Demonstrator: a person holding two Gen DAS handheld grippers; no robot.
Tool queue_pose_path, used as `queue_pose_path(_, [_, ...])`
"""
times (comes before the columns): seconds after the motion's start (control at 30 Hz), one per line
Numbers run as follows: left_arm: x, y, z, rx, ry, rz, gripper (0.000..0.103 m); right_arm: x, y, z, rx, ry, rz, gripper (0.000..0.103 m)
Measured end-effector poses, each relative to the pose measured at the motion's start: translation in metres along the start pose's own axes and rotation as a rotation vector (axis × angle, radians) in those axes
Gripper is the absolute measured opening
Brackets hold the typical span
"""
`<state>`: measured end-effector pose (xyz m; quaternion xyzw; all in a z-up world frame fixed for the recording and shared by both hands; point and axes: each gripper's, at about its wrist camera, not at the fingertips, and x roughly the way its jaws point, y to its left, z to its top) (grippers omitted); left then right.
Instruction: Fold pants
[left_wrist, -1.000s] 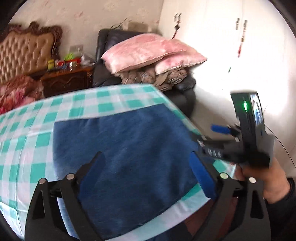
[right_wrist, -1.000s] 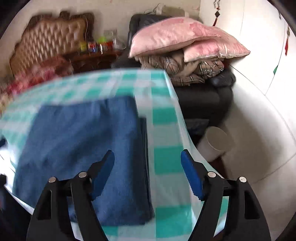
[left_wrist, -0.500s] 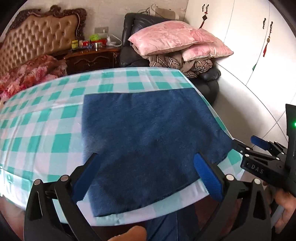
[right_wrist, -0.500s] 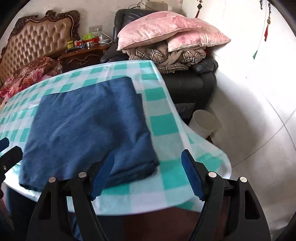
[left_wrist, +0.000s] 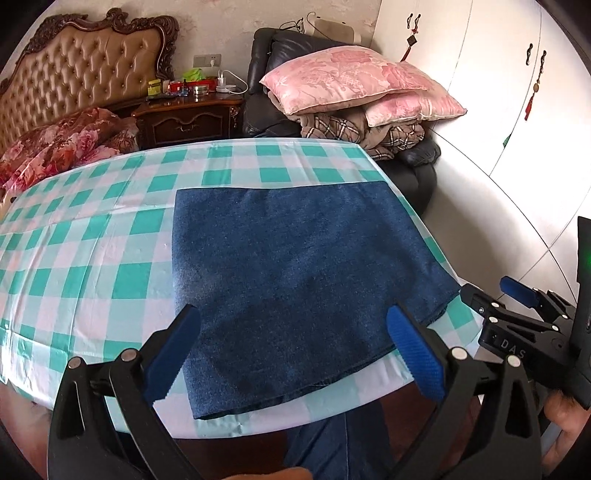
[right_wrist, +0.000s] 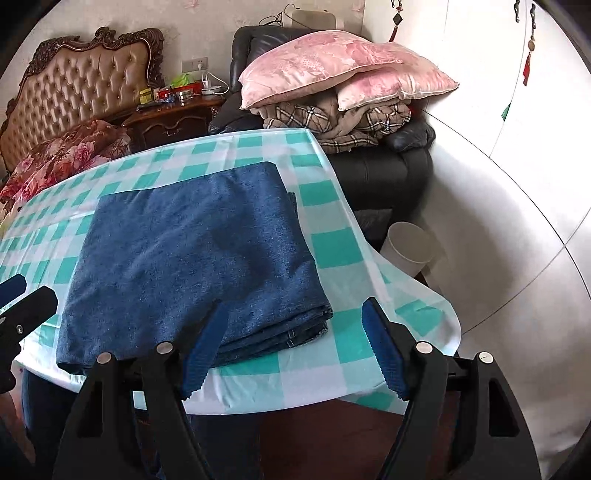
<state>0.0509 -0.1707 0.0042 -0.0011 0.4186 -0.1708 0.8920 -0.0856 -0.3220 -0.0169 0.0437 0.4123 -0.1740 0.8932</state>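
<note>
I find the pants (left_wrist: 295, 280) folded into a flat, roughly rectangular blue denim stack on the table (left_wrist: 92, 258), lying toward its right end and reaching close to the near edge. In the right wrist view the stacked layers show at the near right corner (right_wrist: 306, 328), with a seam and stitching visible between them. The upper face is smooth apart from a few shallow creases.

My left gripper (left_wrist: 295, 350) hangs above the near edge of the stack, its blue-padded fingers (left_wrist: 415, 354) spread wide and holding nothing; no contact with the cloth is evident. My right gripper (right_wrist: 291, 347) sits off the near right corner of the pants, fingers (right_wrist: 384, 350) likewise parted and empty. The right gripper also appears at the right edge of the left wrist view, held in a hand.

The table carries a teal-and-white checked cloth (right_wrist: 332, 254) that drapes over the right end. Beyond it stands a dark leather armchair (right_wrist: 388, 173) piled with two pink pillows (right_wrist: 332, 59) on plaid bedding (right_wrist: 332, 122). A white bin (right_wrist: 410, 243) stands on the floor beside the chair. A wooden nightstand (left_wrist: 188, 118) with small items and a tufted headboard (left_wrist: 81, 77) are at the far left.
</note>
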Motion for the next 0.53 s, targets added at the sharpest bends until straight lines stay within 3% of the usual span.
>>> queue_pose_path(0.3, [-0.0048,-0.0021,0.0012,-0.006,-0.049,0.015,0.101,-0.0006,-0.0004,-0.0003,-0.001,0.003,0.003,0.071])
queue_pose_path(0.53, [0.0026,0.0030,0.0025,-0.043,0.010,-0.048,0.101,-0.0002,-0.0016,-0.0013,0.008,0.008,0.001,0.071])
